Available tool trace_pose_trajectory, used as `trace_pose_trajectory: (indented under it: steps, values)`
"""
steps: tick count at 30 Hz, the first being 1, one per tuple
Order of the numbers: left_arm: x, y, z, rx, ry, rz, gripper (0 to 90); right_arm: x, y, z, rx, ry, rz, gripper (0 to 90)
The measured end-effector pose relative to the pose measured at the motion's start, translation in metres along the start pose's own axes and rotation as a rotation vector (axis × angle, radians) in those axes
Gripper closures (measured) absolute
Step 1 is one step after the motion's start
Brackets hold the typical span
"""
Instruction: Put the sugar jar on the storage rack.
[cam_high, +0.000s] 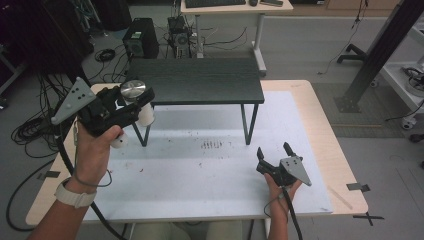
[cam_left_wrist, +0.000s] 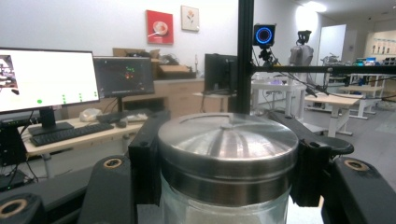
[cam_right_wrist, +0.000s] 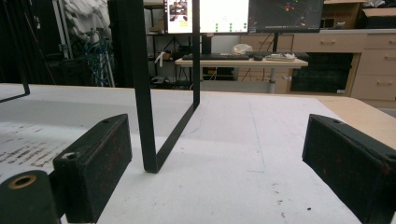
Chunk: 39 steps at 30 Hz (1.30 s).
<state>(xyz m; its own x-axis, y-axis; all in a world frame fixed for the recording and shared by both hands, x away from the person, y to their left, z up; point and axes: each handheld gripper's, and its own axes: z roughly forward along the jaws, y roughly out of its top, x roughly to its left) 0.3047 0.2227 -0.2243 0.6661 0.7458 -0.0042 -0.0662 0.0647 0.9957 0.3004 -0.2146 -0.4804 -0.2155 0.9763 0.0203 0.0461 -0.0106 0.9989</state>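
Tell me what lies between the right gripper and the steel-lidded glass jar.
In the high view, bare white mat and the black shelf's left leg separate right gripper from jar.

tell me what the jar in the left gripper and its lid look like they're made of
The lid looks like brushed metal, probably steel: silver-grey, with streaked reflections across its flat top. The jar body below it appears to be clear glass or possibly plastic, see-through at the shoulder with something pale inside; the look does not settle which. The left gripper has its black jaws clamped on it.
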Motion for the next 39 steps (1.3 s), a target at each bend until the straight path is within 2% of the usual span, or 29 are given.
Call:
trace_pose_trajectory:
  steps: [9, 17, 28, 37, 39]
  values:
    - [0.013, 0.014, 0.024, -0.004, 0.008, -0.016, 42.0, 0.000, 0.000, 0.000, 0.000, 0.001, 0.001, 8.6]
    - [0.022, 0.022, 0.055, -0.008, 0.020, -0.016, 42.0, -0.001, 0.000, 0.000, -0.001, 0.001, -0.003, 8.6]
    - [0.031, 0.018, 0.083, -0.002, 0.030, -0.029, 42.0, -0.001, 0.000, 0.000, 0.000, 0.001, -0.002, 8.7]
    - [0.046, 0.008, 0.114, 0.054, 0.069, -0.018, 42.0, -0.001, 0.000, 0.000, -0.001, 0.000, -0.002, 8.7]
    - [0.047, 0.007, 0.116, 0.060, 0.072, -0.018, 42.0, -0.001, 0.000, 0.000, -0.002, 0.000, -0.002, 8.7]
